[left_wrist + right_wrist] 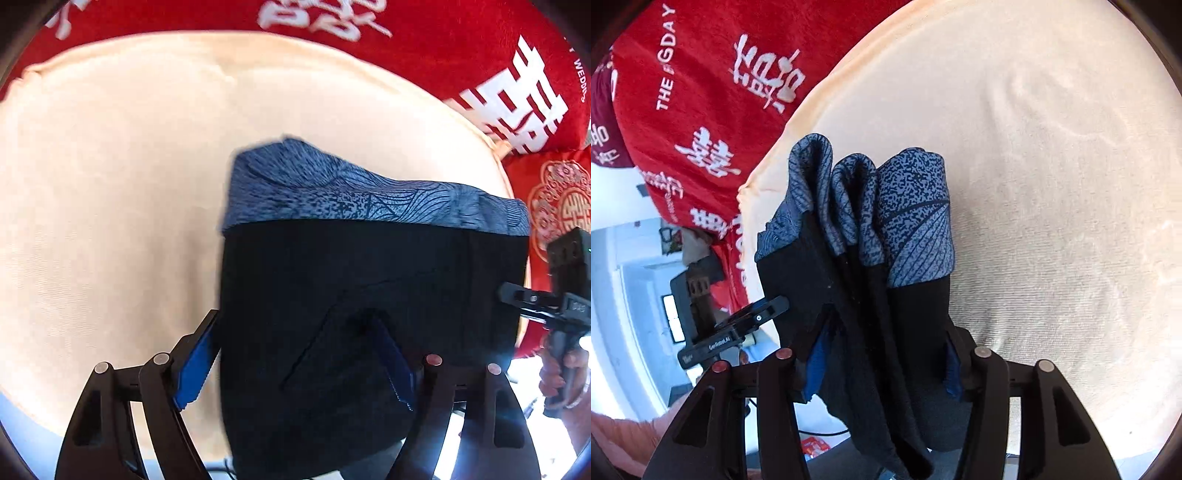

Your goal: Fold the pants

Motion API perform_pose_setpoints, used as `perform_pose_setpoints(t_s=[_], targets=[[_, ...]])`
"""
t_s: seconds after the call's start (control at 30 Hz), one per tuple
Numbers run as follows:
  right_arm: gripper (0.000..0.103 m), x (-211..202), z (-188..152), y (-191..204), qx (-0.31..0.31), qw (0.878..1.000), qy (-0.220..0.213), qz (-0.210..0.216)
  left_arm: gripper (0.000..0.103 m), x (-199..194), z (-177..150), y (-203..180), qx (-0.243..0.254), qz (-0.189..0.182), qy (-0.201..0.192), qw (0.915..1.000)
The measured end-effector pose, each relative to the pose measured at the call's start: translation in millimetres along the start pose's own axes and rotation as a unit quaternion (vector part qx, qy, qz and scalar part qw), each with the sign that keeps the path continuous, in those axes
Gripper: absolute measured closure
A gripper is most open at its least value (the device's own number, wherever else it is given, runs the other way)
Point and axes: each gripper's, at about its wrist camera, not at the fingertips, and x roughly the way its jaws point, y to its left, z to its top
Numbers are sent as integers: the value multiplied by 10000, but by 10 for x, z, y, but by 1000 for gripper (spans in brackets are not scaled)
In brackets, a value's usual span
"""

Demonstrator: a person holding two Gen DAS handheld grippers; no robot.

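The pants (369,277) are black with blue patterned cuffs (332,192) and lie folded in a thick stack on a cream cloth (110,184). My left gripper (293,317) stands open over the stack's near left corner. Its left pad (194,363) is clear of the fabric and its right finger rests on the black cloth. In the right wrist view the pants (916,302) show edge-on as several layers. They fill the gap of my right gripper (886,321), whose blue pads (951,369) stand wide beside the fabric. Each gripper shows in the other's view: right (517,295), left (768,306).
A red blanket (443,44) with white characters lies beyond the cream cloth (1052,184) and shows along its left side in the right wrist view (701,92). A person's hand (561,373) holds the right gripper's handle. The surface's near edge drops to the floor below the pants.
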Motion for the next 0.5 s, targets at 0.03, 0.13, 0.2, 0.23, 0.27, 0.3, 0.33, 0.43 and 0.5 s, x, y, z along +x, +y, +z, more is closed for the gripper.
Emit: perform_pose_setpoints(t_s=[0.03, 0.13, 0.2, 0.23, 0.27, 0.3, 0.33, 0.43, 0.5], targets=[[37, -36, -3, 0, 72, 9998, -83, -180, 22, -22, -11, 20, -6, 67, -34, 10000], [36, -215, -52, 35, 105, 9941, -407, -1002, 22, -206, -44, 21, 31, 459, -302, 9985], [37, -385, -104, 100, 86, 9894, -696, -1269, 22, -363, -53, -23, 175, 611, -527, 9966], [47, -474, -118, 158, 74, 9878, -867, -1292, 22, -424, -30, -43, 228, 578, -623, 9961], [57, -548, -142, 215, 30, 9866, -1020, -1272, 22, -517, -25, -87, 318, 507, -745, 9954], [72, -599, -160, 281, -37, 9859, -1126, -1240, 22, -558, -5, -125, 393, 455, -804, 9949], [75, -621, -168, 357, -114, 9851, -1203, -1225, 22, -588, 13, -171, 494, 398, -850, 9944], [76, -549, -161, 569, -432, 9846, -1214, -1179, 22, -537, 87, -306, 736, 281, -899, 9928], [76, -419, -133, 602, -646, 9831, -1078, -1328, 22, -381, 171, -418, 786, 188, -863, 9930]])
